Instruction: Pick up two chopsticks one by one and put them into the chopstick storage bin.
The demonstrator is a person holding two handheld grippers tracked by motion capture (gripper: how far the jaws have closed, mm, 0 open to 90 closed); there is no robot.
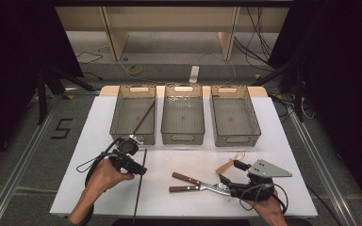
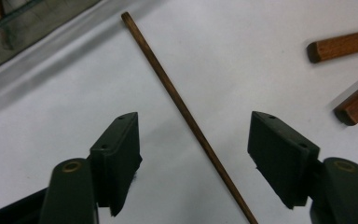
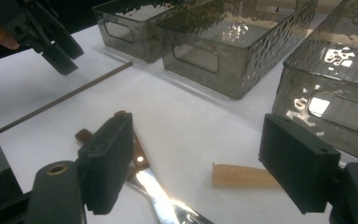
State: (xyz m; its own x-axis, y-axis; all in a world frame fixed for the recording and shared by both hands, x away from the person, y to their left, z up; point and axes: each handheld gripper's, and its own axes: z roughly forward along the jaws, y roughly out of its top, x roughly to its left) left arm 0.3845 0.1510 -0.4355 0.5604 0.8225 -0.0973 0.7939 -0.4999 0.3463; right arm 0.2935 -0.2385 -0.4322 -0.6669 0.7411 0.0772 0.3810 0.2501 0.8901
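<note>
A thin dark wooden stick point(image 1: 140, 183) lies on the white table point(image 1: 273, 141), running toward the front edge. My left gripper point(image 1: 143, 170) is low over it and open, one jaw on each side of the stick point(image 2: 186, 116), with neither pad touching it. My right gripper point(image 1: 229, 172) is open too, at the front right. It hovers above metal tongs with two brown wooden handles point(image 1: 188, 183) and a small tan block point(image 1: 225, 165). In the right gripper view the tongs point(image 3: 154, 186) and the block point(image 3: 242, 176) lie between its jaws.
Three clear grey bins stand in a row at the back: left point(image 1: 118, 117), middle point(image 1: 183, 136) and right point(image 1: 254, 117). The left bin holds another thin stick point(image 1: 143, 117). Cables trail from both grippers near the table's front edge.
</note>
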